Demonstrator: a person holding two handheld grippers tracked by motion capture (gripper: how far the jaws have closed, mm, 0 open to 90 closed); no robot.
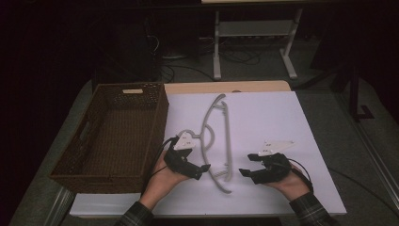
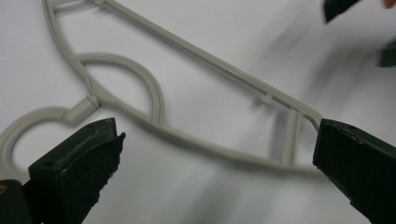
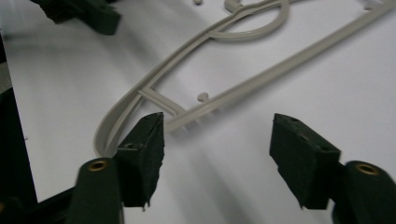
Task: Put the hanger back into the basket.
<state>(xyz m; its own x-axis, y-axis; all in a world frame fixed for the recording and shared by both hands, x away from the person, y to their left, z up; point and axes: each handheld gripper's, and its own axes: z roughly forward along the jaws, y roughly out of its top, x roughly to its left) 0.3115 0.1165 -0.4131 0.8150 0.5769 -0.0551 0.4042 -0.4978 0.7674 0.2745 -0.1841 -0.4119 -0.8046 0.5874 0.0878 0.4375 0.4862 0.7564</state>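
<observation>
A grey plastic hanger [image 1: 228, 141] lies flat on the white sheet [image 1: 273, 122], its hook toward the basket. My left gripper [image 1: 197, 162] is open just left of the hanger's near end, jaws pointing at it. In the left gripper view the hanger [image 2: 210, 59] lies across the gap of the open gripper [image 2: 217, 140], with nothing pinched. My right gripper [image 1: 248, 165] sits open to the right of the hanger's near end. In the right gripper view the hanger's rounded end [image 3: 280, 66] lies just beyond the open gripper [image 3: 218, 123], close to its left jaw.
A brown wicker basket [image 1: 94, 182] stands at the table's left, right beside the left hand. The white sheet extends to the right and far side. The table's wooden back edge [image 1: 226, 87] and a white metal stand [image 1: 254, 33] on the floor lie beyond.
</observation>
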